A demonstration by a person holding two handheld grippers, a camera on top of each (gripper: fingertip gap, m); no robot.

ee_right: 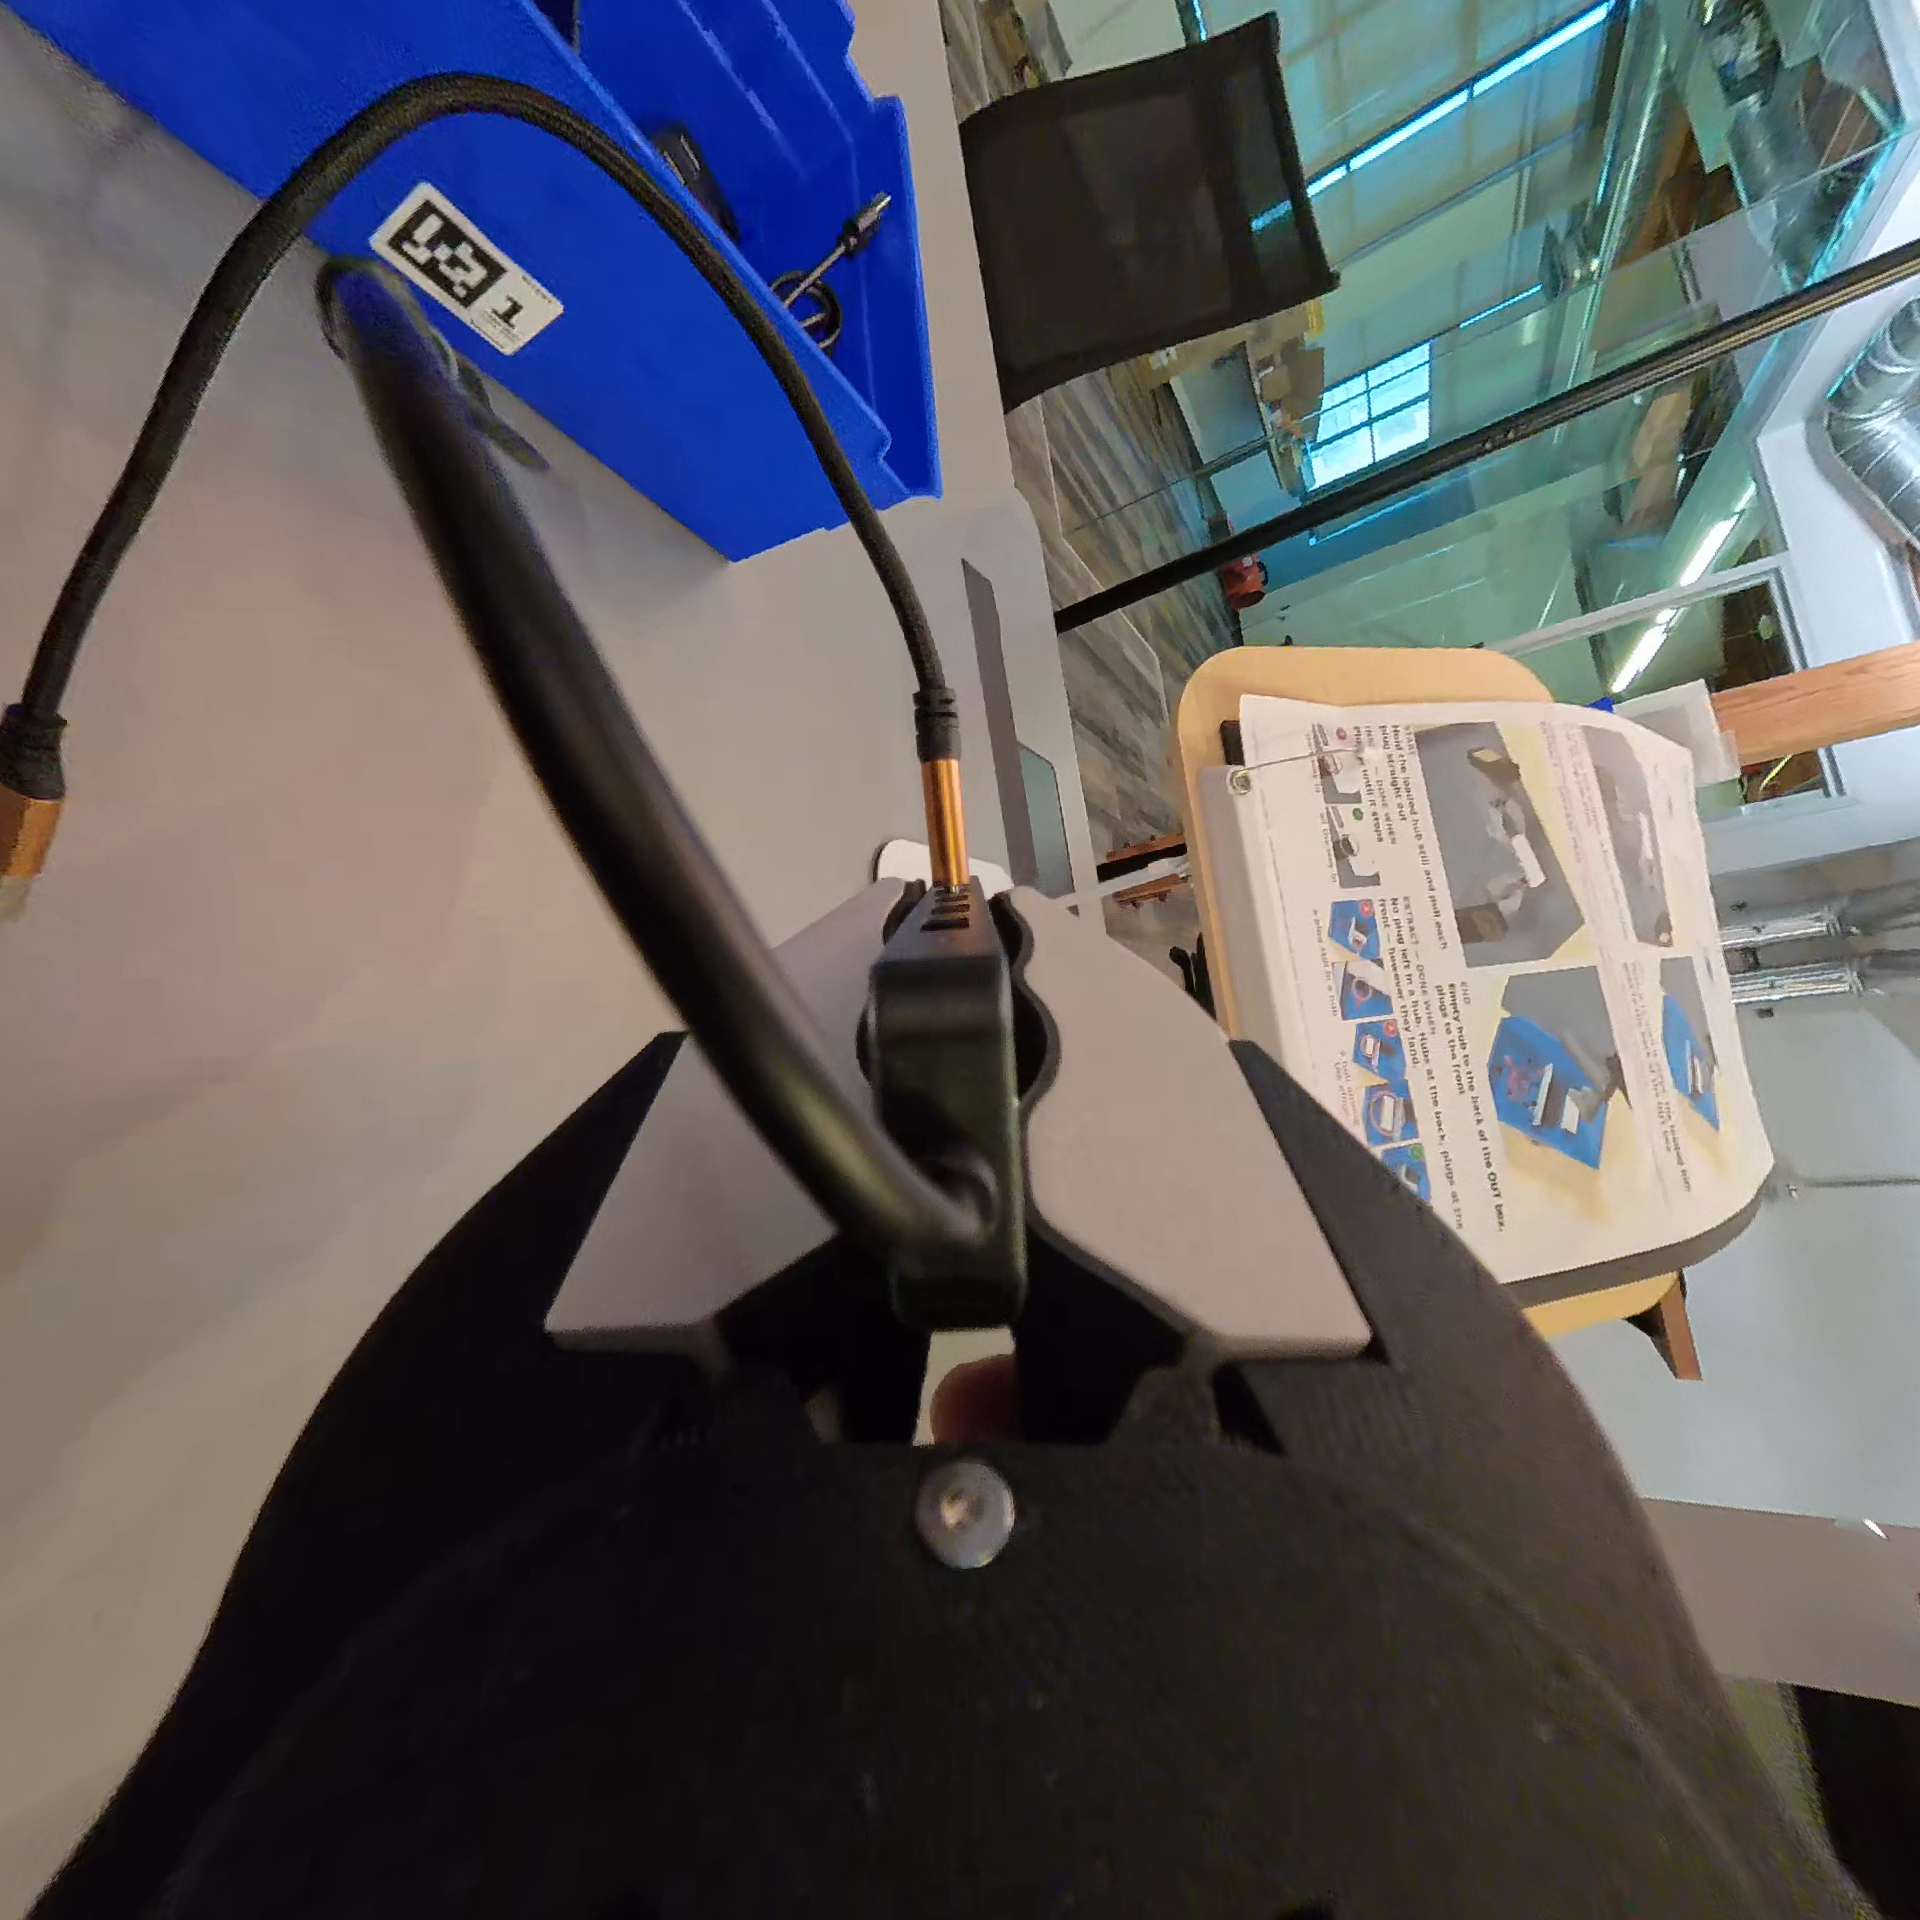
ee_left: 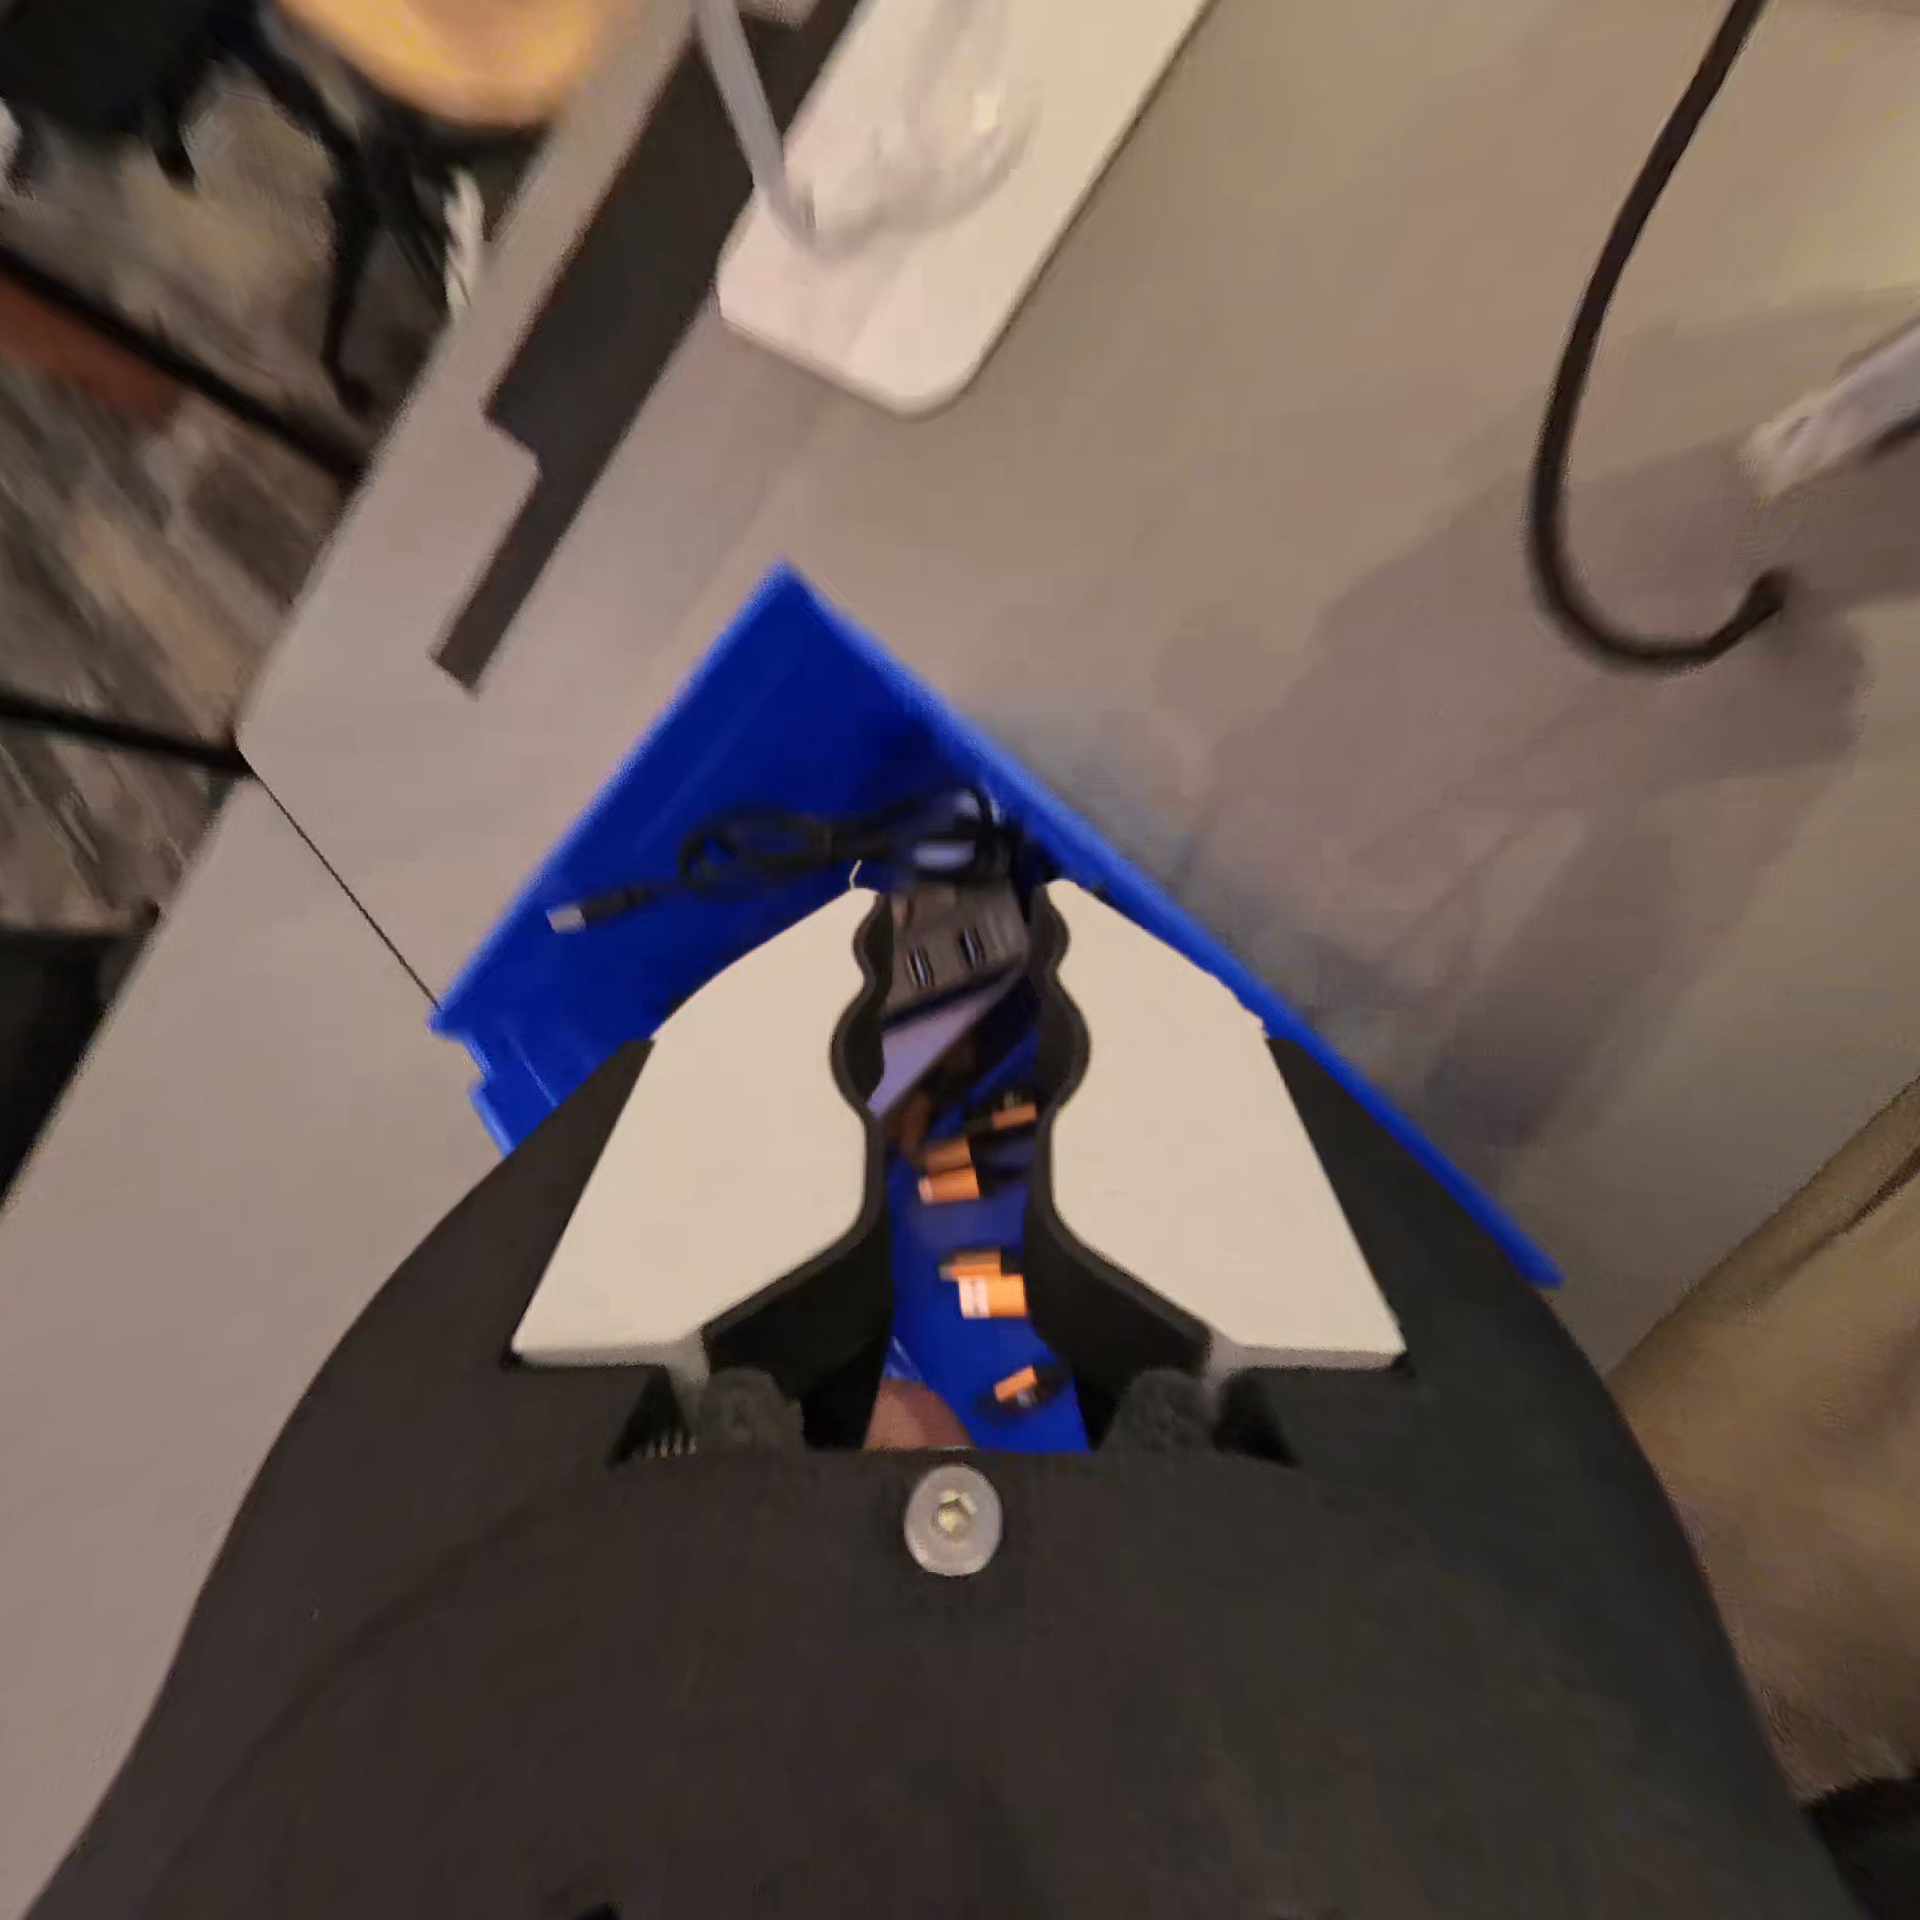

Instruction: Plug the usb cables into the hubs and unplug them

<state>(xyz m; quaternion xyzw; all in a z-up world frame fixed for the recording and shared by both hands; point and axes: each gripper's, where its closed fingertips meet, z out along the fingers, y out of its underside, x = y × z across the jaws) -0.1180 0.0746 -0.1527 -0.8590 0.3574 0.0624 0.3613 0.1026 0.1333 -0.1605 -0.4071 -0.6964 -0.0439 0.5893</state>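
In the left wrist view my left gripper [ee_left: 961, 914] hangs over a blue bin [ee_left: 769, 727] and is shut on a black USB hub [ee_left: 951, 951], whose ports face me. Several orange-plugged cables [ee_left: 951, 1179] lie in the bin below, and a thin black cable [ee_left: 727, 842] lies at its far end. In the right wrist view my right gripper [ee_right: 951, 899] is shut on another black hub [ee_right: 940, 1008]. A braided cable's copper plug [ee_right: 945, 821] sits in that hub's front port. The cable's other copper plug [ee_right: 23, 821] rests on the grey table. The hub's own thick cable [ee_right: 582, 748] loops away.
A blue bin with a tag [ee_right: 665, 343] stands on the table [ee_right: 260, 935]. A white stand base [ee_left: 935, 208] and a black cable [ee_left: 1569, 416] lie farther off. Past the table edge are a black chair [ee_right: 1143, 187] and a stool with printed sheets [ee_right: 1475, 987]. The left gripper's tips are roughly 25 cm from the right gripper's.
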